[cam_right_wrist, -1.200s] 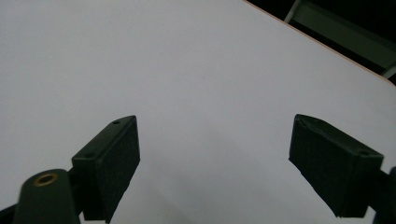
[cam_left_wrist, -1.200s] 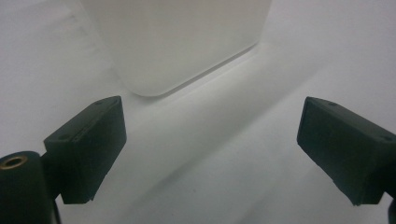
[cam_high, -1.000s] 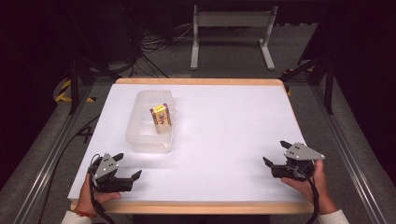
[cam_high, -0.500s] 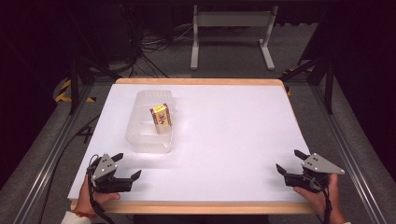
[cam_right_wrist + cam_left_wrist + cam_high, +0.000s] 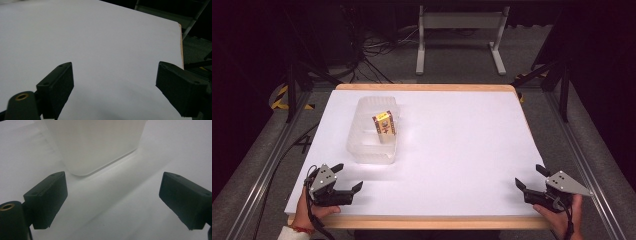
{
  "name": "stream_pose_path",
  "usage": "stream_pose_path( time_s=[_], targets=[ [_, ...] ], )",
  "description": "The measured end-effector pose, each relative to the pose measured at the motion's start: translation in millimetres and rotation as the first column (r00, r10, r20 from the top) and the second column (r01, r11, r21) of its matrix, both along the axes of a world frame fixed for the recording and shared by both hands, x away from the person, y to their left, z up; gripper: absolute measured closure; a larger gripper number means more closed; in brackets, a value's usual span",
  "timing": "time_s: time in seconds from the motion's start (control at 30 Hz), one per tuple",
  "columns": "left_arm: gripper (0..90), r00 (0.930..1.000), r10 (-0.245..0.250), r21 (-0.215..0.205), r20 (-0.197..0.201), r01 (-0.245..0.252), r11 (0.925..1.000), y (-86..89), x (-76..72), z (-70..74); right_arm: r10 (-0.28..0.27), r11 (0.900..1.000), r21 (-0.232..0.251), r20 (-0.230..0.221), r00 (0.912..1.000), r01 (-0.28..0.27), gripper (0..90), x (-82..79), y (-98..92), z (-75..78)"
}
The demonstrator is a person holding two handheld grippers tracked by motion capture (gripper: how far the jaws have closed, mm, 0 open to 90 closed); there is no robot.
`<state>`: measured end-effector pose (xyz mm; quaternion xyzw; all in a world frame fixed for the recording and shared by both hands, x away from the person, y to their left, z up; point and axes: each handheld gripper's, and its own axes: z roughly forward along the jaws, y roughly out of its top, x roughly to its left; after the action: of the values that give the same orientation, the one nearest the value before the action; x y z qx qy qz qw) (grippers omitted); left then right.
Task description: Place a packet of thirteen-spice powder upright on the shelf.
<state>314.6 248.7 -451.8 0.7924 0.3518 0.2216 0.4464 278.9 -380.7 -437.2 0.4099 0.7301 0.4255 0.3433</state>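
Note:
A translucent plastic container (image 5: 374,132) stands on the left half of the white table (image 5: 452,150), with a small yellow box (image 5: 384,124) upright inside it. My left gripper (image 5: 349,176) rests at the near left corner, open and empty, pointing at the container. In the left gripper view the container's near wall (image 5: 97,145) rises just beyond the spread jaws of the left gripper (image 5: 112,202). My right gripper (image 5: 528,176) sits at the near right corner. Its jaws have just been opening and hold nothing. In the right gripper view, bare tabletop (image 5: 100,37) lies ahead of the right gripper (image 5: 115,87).
The table's wooden edge (image 5: 422,222) runs along the front. A grey metal stand (image 5: 459,35) and cables (image 5: 372,50) lie on the dark floor behind the table. Metal rails (image 5: 584,165) flank both sides.
My right hand has slid to the right and nearer to the front edge, into the near right corner. The left hand, the container and the box have stayed put.

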Motion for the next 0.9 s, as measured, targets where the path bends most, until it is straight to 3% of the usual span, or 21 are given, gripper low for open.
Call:
stream_pose_path(
  time_s=[0.17,0.47,0.9],
  targets=[
    [8.8,1.0,-0.003,-0.001,0.008,0.003,1.0,-2.0,0.1,1.6,-0.019,0.999,0.027,0.016,0.9997,0.019,15.4,-2.7,-1.1,2.0],
    [8.8,0.9999,-0.011,0.011,0.001,0.011,0.9999,-3.1,1.6,0.2,-0.05,0.999,0.017,0.027,0.9984,0.049,15.4,-5.5,0.7,3.5],
    [8.8,0.9999,-0.016,0.017,0.0,0.016,0.9997,-4.7,3.1,0.0,-0.048,0.999,0.015,0.032,0.9983,0.047,15.5,-6.4,2.5,4.4]
  ],
)
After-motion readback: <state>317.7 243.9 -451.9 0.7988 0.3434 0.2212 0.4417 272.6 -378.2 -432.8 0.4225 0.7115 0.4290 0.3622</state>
